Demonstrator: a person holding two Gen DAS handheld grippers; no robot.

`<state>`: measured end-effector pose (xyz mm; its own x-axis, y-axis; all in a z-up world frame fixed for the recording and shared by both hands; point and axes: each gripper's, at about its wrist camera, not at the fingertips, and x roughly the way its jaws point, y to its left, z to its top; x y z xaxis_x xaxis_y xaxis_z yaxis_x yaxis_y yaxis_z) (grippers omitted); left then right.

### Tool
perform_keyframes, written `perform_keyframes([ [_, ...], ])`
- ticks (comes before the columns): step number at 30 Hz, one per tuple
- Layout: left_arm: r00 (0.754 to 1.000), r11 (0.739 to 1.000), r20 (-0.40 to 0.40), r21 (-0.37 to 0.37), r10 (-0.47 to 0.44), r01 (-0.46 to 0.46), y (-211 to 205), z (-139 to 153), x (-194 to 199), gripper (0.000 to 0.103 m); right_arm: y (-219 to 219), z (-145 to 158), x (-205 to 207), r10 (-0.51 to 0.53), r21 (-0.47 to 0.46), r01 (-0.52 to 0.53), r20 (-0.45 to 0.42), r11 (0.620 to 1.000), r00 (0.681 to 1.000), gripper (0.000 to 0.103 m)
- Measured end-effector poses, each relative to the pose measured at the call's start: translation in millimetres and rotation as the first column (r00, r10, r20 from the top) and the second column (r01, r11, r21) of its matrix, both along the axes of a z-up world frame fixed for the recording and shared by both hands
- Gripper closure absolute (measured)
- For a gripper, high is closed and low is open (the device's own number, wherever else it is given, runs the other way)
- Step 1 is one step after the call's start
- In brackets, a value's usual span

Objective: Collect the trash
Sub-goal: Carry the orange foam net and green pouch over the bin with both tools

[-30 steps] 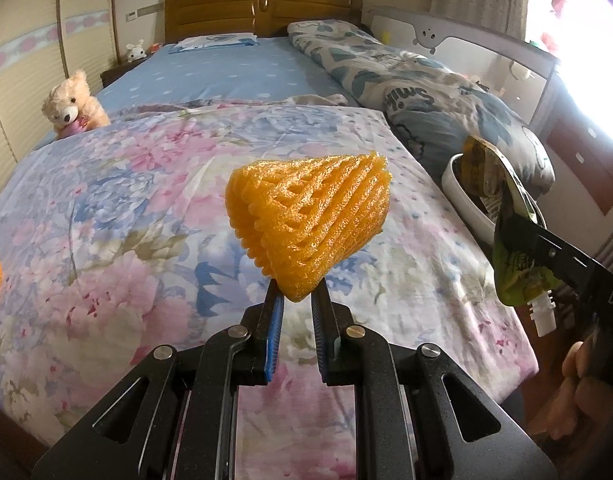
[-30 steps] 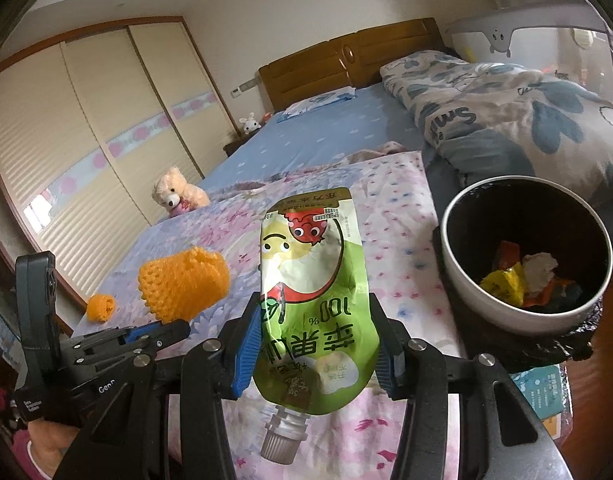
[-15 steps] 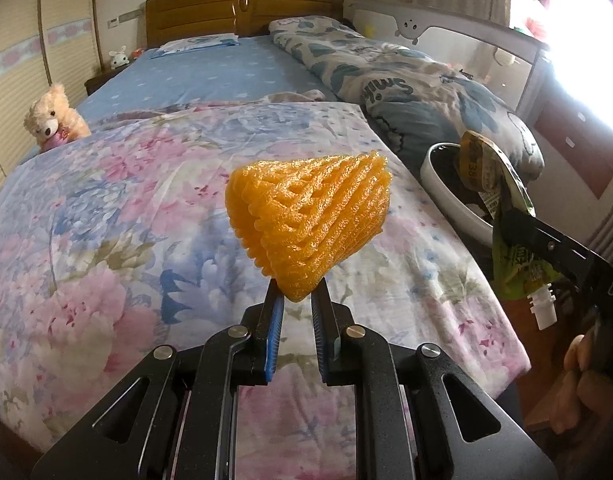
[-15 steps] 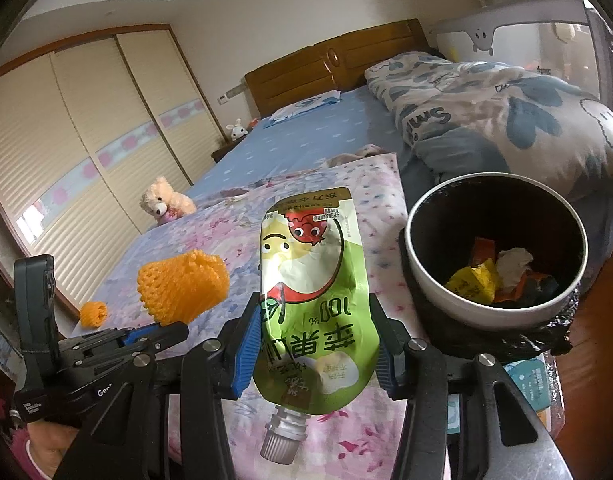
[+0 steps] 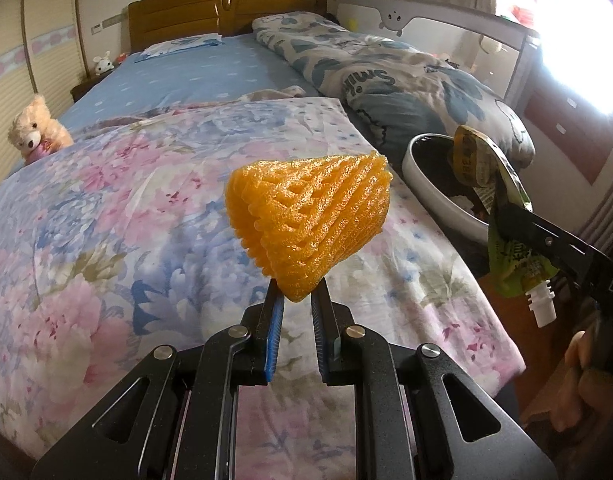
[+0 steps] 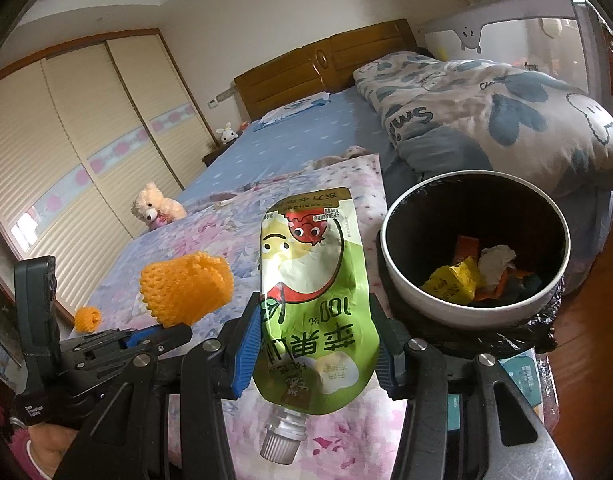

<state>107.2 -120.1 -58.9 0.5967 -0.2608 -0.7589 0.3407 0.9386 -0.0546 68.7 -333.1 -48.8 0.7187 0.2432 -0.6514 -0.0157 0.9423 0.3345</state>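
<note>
My left gripper [image 5: 297, 300] is shut on the narrow end of an orange foam fruit net [image 5: 310, 220], held above the floral bedspread [image 5: 106, 220]. My right gripper [image 6: 318, 320] is shut on a green juice pouch [image 6: 314, 300], spout pointing down, its sides pinched between the blue pads. The white-rimmed trash bin [image 6: 422, 300] with a black liner stands just right of the pouch, with wrappers inside. In the left wrist view the pouch [image 5: 506, 248] hangs in front of the bin [image 5: 430, 184]. The left gripper with the net [image 6: 186, 288] shows in the right wrist view too. A second small orange net [image 6: 87, 319] lies on the bed.
A teddy bear [image 5: 34, 132] sits at the bed's left side. A rolled grey patterned duvet [image 5: 386, 76] lies along the right, behind the bin. A wooden headboard [image 5: 226, 8] and sliding wardrobe doors [image 6: 66, 152] bound the room. A blue-green box [image 6: 526, 380] lies by the bin's base.
Both grippers have shifted right toward the bin, which now looks nearer in both views. The grips on the net and the pouch are unchanged.
</note>
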Motion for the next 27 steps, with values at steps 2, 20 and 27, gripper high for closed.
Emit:
perform_keyframes([
  [2,1.000,1.000,-0.001,-0.001,-0.006,0.006,-3,0,1,0.090,-1,0,-1,-0.005,-0.002,0.005,-0.001,1.000,1.000,0.054],
  [20,0.996,0.996,-0.003,0.010,-0.085,0.085,-38,1,8,0.090,-26,-2,-5,-0.060,-0.012,0.060,-0.020,0.998,0.998,0.054],
  [27,0.993,0.992,-0.006,0.017,-0.122,0.122,-57,1,8,0.090,-39,-3,-9,-0.089,-0.011,0.089,-0.025,0.996,0.996,0.054],
])
